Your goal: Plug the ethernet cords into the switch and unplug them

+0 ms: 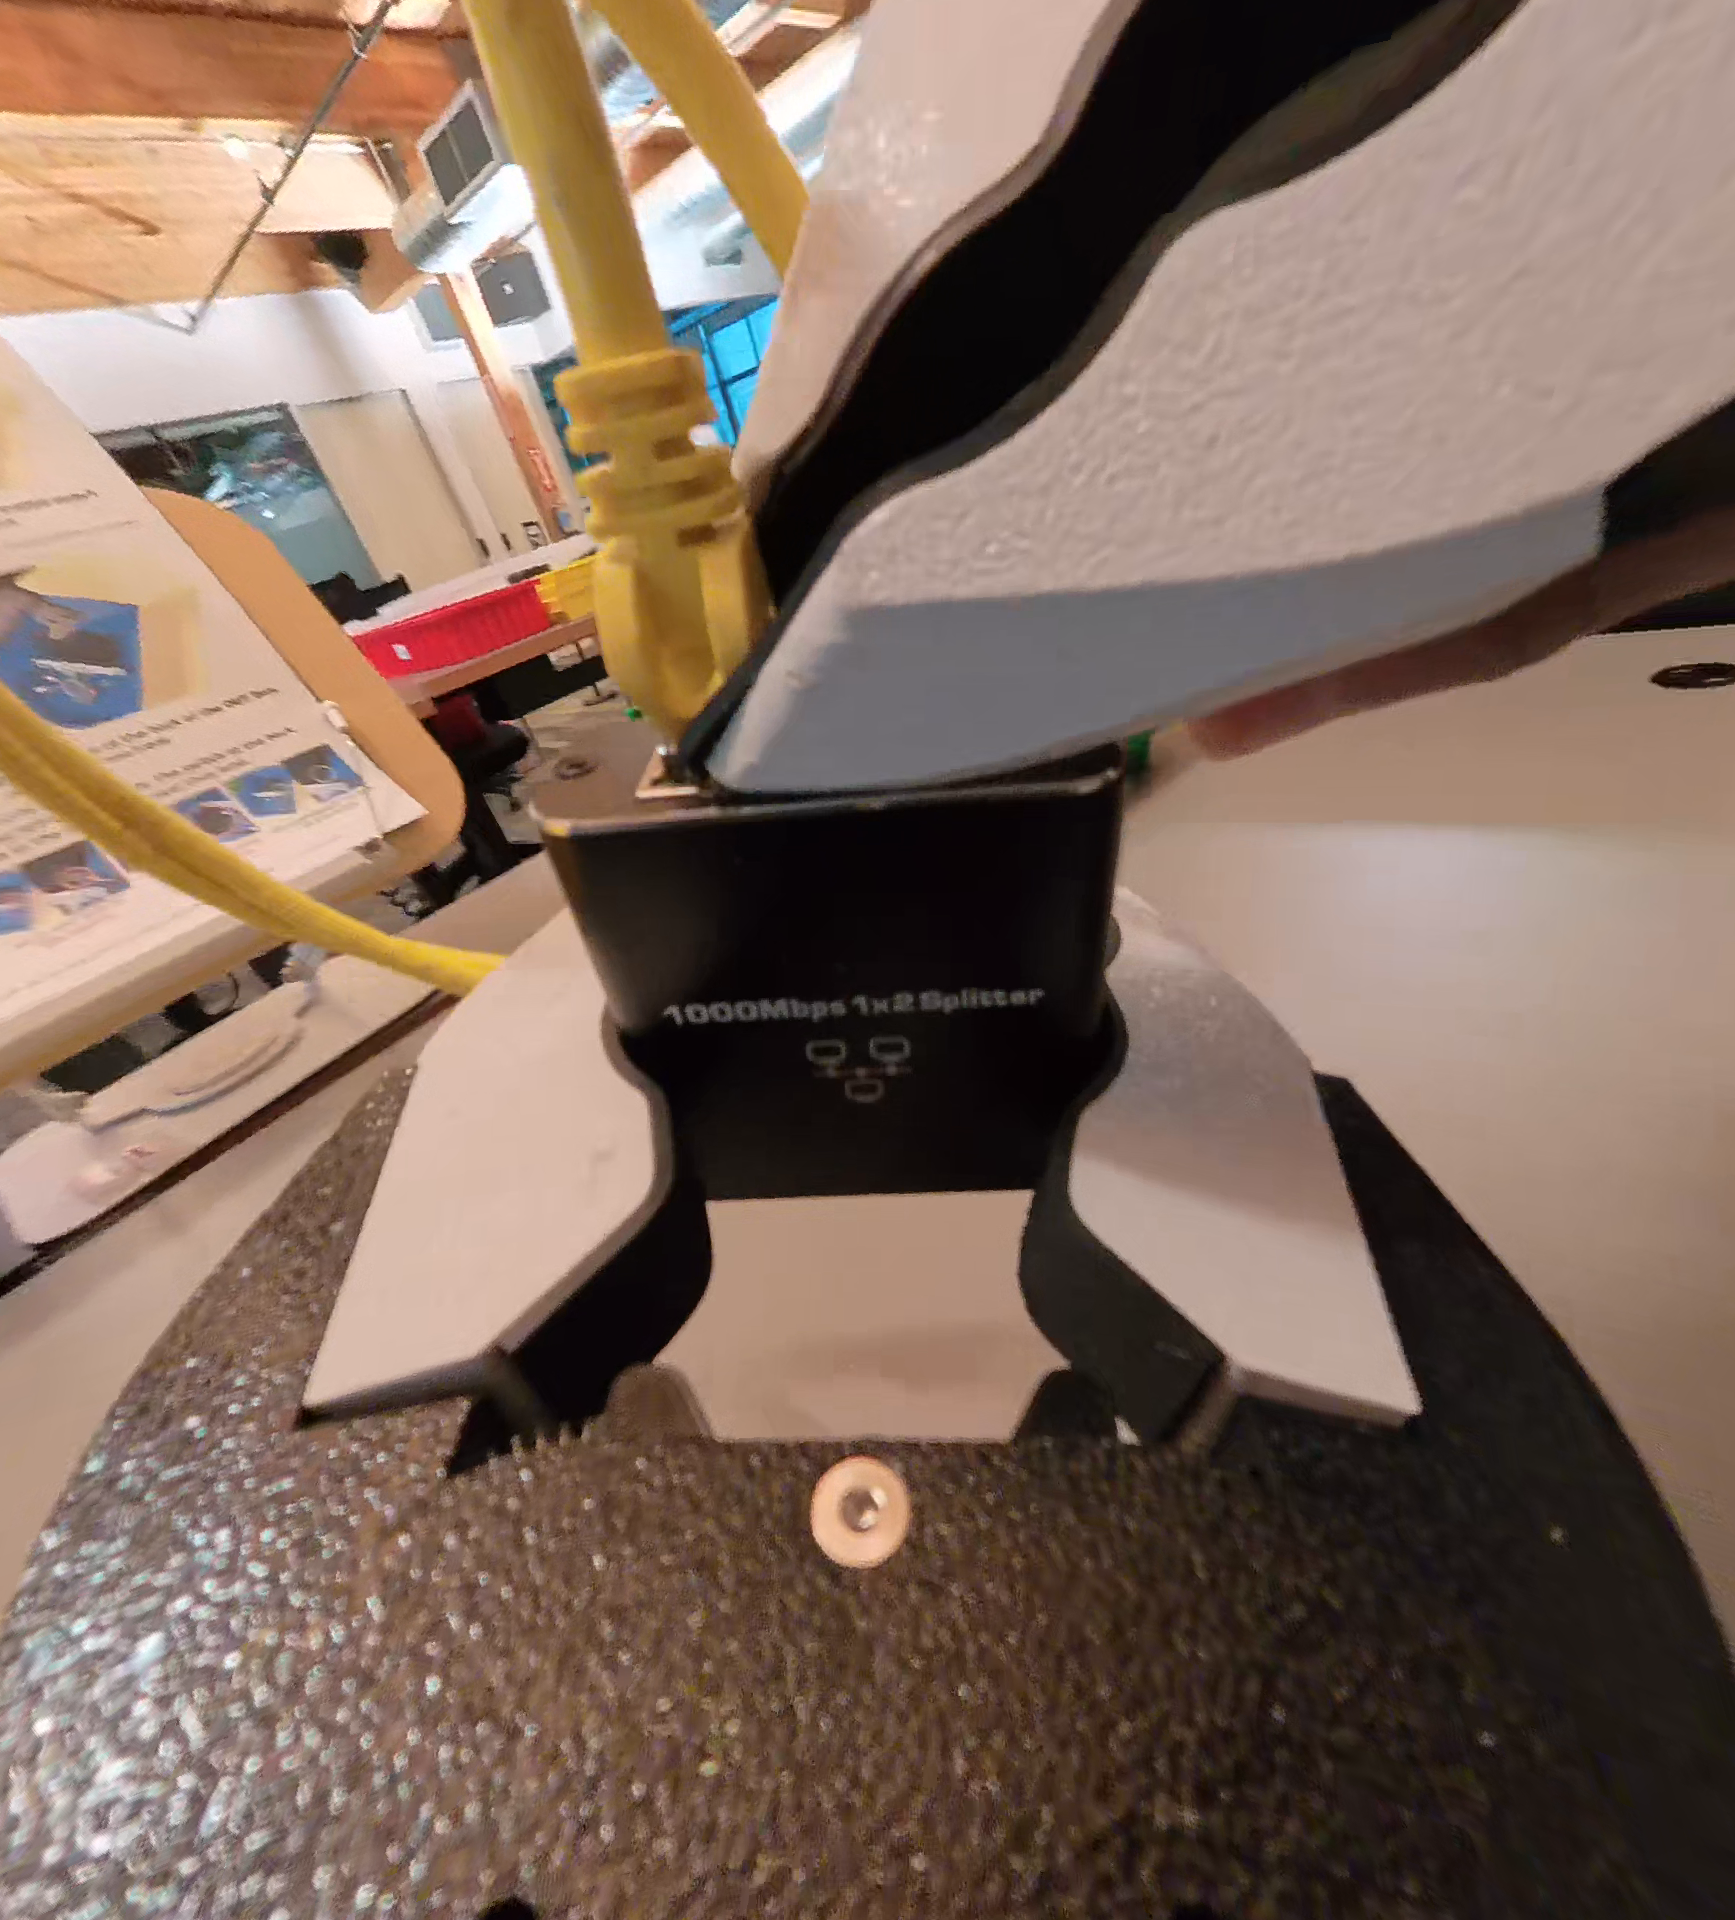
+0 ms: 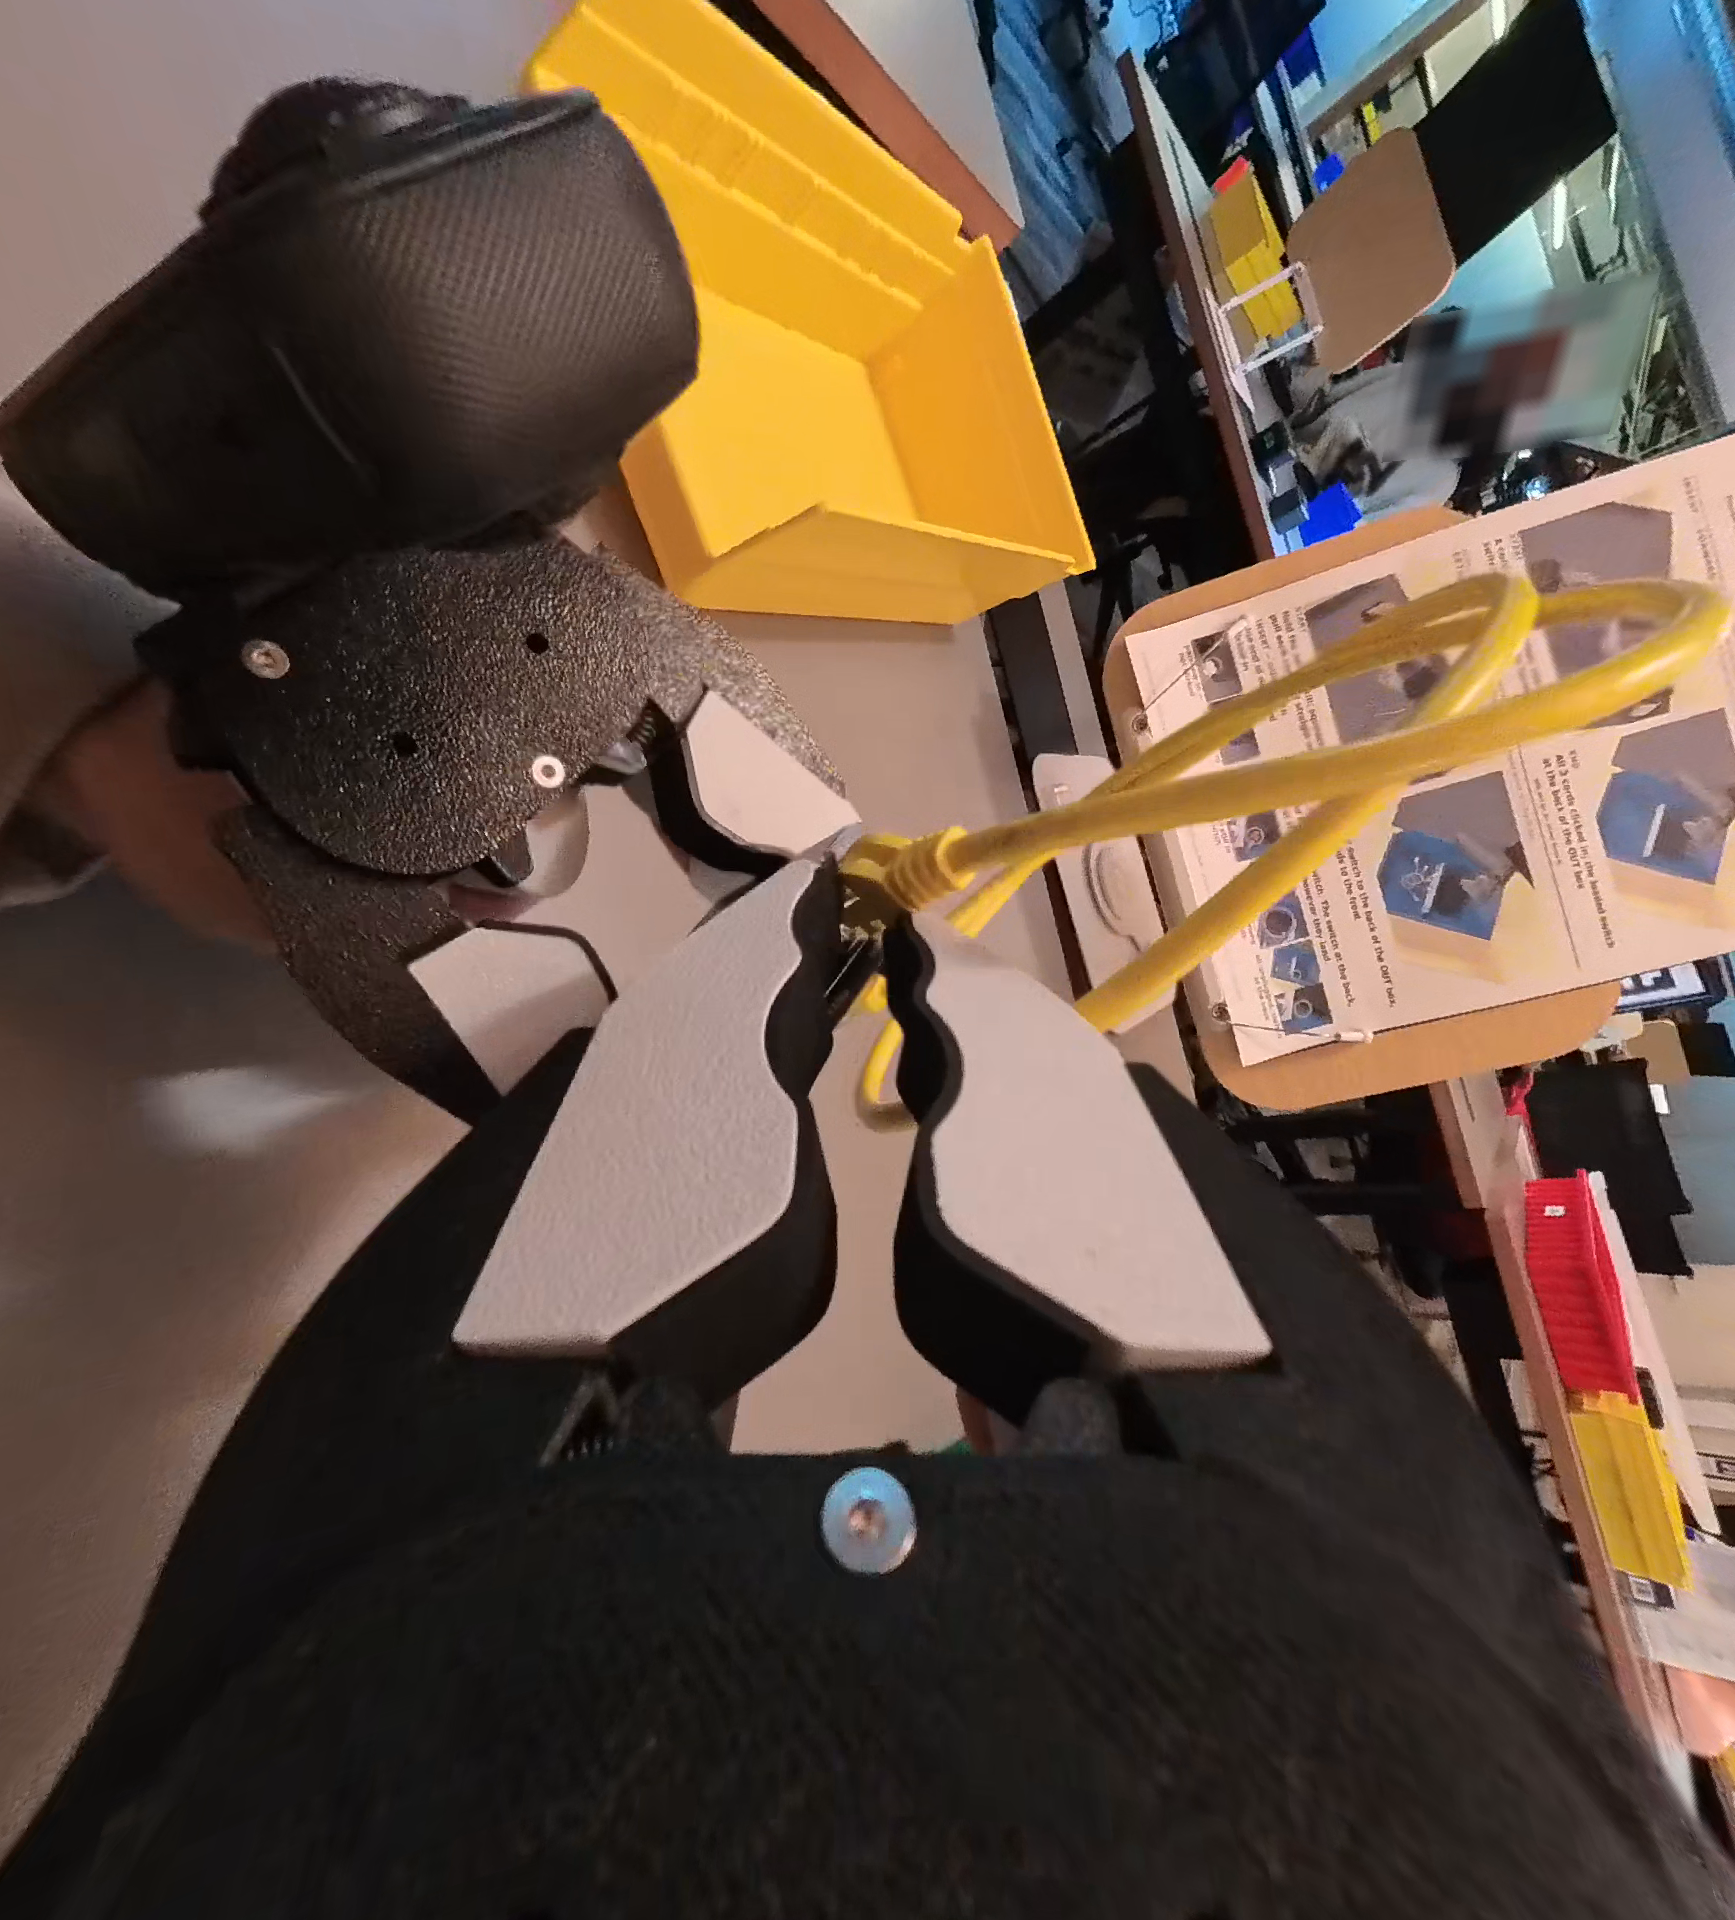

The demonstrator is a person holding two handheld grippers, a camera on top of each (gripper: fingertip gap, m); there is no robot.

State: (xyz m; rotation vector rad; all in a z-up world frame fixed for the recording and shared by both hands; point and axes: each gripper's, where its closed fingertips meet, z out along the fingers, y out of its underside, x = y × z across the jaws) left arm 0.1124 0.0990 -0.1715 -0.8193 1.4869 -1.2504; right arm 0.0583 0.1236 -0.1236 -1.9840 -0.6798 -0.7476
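The left hand-held gripper (image 1: pixel 858 1023) reaches forward and slightly upward over the pale surface (image 1: pixel 1465 987), its two grey fingers pinching the lower half of a small black switch (image 1: pixel 832 914), one on each side. The switch is held above the surface with its long axis upright in the left wrist view, its port face pointing up and away from the camera. The right hand-held gripper (image 2: pixel 858 940) comes down at a slant from the upper right onto that port face, its fingers pressed together around the yellow plug (image 2: pixel 847 925) of an ethernet cord at the port. Beside it, a second yellow connector (image 1: pixel 660 540) stands upright in the switch. Two yellow cords (image 2: pixel 1258 790) rise from the switch and loop in front of an instruction sheet (image 2: pixel 1569 769). One yellow bin (image 2: pixel 842 343) lies on the surface behind.
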